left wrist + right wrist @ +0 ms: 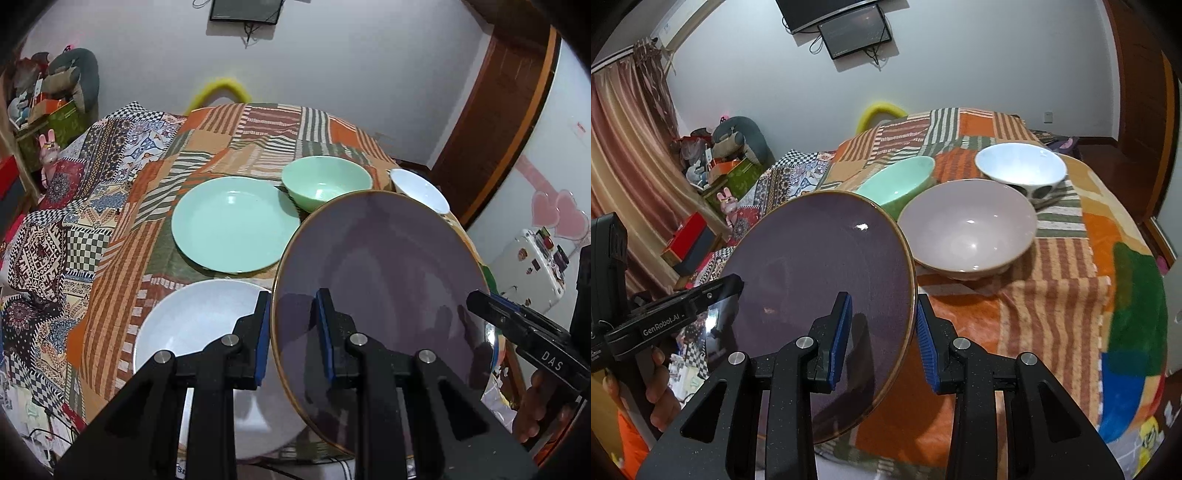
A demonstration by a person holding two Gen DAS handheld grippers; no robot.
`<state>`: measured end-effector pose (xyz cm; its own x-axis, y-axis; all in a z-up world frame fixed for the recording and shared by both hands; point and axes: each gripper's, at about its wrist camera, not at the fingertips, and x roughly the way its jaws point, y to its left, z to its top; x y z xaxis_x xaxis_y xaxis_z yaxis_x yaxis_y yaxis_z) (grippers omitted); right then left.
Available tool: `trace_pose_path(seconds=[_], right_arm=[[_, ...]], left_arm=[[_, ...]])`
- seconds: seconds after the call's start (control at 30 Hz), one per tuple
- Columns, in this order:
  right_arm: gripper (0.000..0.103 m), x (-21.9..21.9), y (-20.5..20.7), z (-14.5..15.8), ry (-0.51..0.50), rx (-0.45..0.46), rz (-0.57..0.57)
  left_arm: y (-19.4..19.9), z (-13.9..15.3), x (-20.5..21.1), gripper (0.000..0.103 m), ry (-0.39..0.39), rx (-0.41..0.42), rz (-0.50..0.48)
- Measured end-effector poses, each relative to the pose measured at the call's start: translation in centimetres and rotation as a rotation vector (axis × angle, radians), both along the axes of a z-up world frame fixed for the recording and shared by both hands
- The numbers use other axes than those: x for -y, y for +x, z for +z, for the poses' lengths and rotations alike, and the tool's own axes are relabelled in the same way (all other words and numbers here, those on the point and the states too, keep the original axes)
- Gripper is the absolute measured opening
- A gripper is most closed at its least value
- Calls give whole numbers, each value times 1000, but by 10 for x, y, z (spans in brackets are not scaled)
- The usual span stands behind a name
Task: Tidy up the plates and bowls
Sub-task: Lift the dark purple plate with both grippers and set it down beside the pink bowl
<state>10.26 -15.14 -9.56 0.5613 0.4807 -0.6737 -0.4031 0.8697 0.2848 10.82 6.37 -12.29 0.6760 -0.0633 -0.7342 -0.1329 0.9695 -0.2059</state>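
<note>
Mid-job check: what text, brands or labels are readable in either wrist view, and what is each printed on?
"DAS": on the right gripper body, seen from the left wrist view.
"GenRobot.AI": on the left gripper body, seen from the right wrist view.
Fridge magnets and red wall sticker: too small to read.

White letters "DAS" stand on the black body of the right claw (480,301), seen at the right edge of the left wrist view. "GenRobot.AI" is printed in white on the side of the left claw (733,282), seen from the right wrist.
</note>
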Motion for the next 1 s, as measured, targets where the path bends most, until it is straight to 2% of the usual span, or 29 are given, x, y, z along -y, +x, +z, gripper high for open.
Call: trace_pose_path(seconds=[0.37,1.0], right_arm=[[32,35,-12,-12,-2,-28,-52],[32,66,-13,-49,-24,-130,-106]], left_arm=[[-2,-11,40,24,27,-39,-63],[25,-61,70,25,12,-208,-122]])
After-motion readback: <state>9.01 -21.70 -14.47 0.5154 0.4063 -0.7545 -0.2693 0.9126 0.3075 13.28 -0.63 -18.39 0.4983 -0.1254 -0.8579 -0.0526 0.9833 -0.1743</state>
